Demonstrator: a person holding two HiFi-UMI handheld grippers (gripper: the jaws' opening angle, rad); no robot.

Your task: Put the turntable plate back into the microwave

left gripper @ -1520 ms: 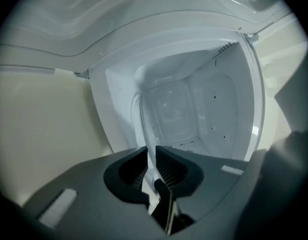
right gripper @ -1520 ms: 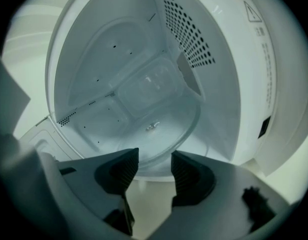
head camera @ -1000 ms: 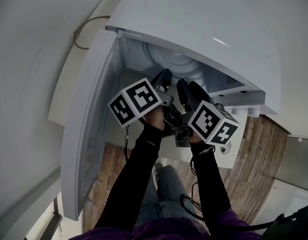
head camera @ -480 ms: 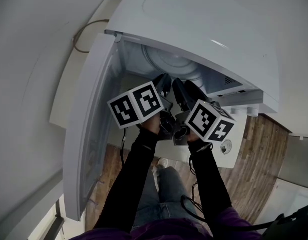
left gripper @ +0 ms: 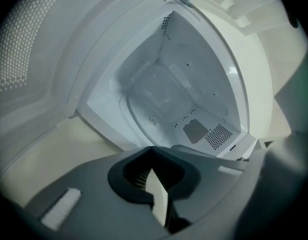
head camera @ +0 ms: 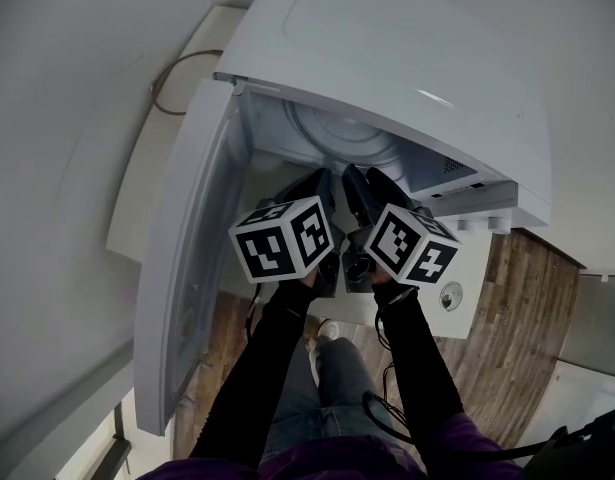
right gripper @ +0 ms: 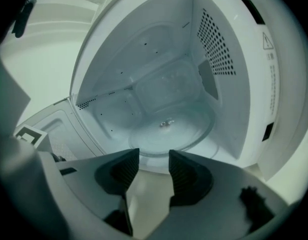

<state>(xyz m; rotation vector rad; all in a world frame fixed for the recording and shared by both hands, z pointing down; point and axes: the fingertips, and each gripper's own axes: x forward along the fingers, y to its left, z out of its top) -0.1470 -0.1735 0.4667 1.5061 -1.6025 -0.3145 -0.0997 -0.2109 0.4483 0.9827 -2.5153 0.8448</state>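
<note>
Inside open microwave [head camera: 417,58], on cavity floor: glass turntable plate [right gripper: 171,129], lying flat. Left gripper [left gripper: 152,165] jaws just closed together, empty; right gripper [right gripper: 154,160] jaws narrowly apart, empty.

No legible words, brands or numbers anywhere. Only sign: a warning triangle [right gripper: 267,40] on the microwave [right gripper: 254,109] front frame, right of the cavity, in the right gripper view. Fine print [right gripper: 270,65] below it is too small to read. Left cube [head camera: 283,240] and right cube [head camera: 411,245] carry black-and-white square markers, no text.
</note>
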